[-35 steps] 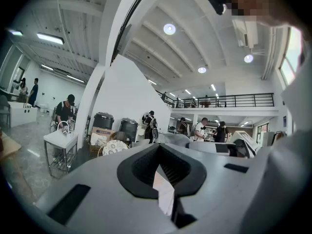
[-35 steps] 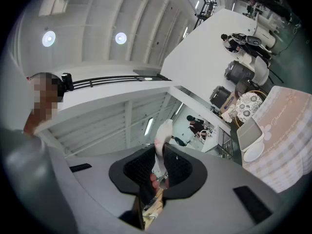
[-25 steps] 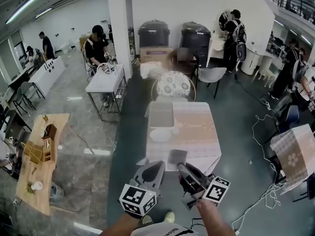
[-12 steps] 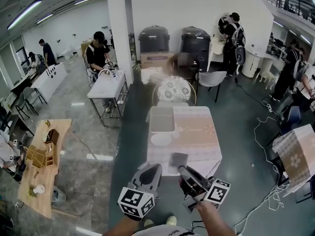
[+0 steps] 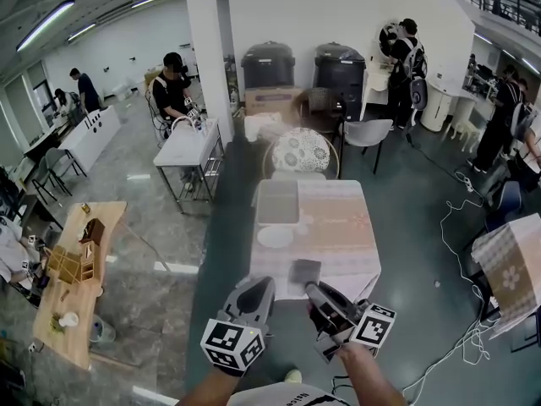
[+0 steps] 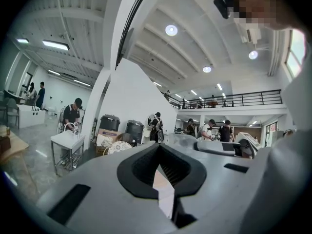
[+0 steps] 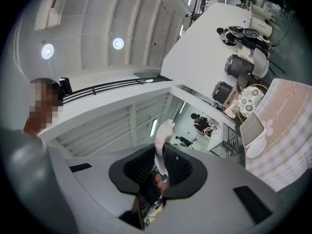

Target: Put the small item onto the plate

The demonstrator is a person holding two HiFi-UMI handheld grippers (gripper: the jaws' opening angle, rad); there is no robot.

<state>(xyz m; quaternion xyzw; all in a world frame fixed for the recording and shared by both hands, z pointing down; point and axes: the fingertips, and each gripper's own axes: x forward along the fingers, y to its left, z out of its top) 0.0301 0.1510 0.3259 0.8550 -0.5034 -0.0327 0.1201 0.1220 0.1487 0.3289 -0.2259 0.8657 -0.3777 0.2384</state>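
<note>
My right gripper is shut on a small flat grey item, held in the air just before the near edge of the table. In the right gripper view the item shows edge-on as a thin pale strip between the pads. The white plate lies on the table's left side, beyond the item; it also shows in the right gripper view. My left gripper hovers beside the right one, short of the table, its jaws together with nothing between them.
A grey tray lies just behind the plate. A patterned round chair stands at the table's far end. Several people stand around the room. A wooden table stands at the left, and cables run over the floor at the right.
The right gripper with its item has edged slightly toward the table. Both grips look the same, and the left gripper has kept still.
</note>
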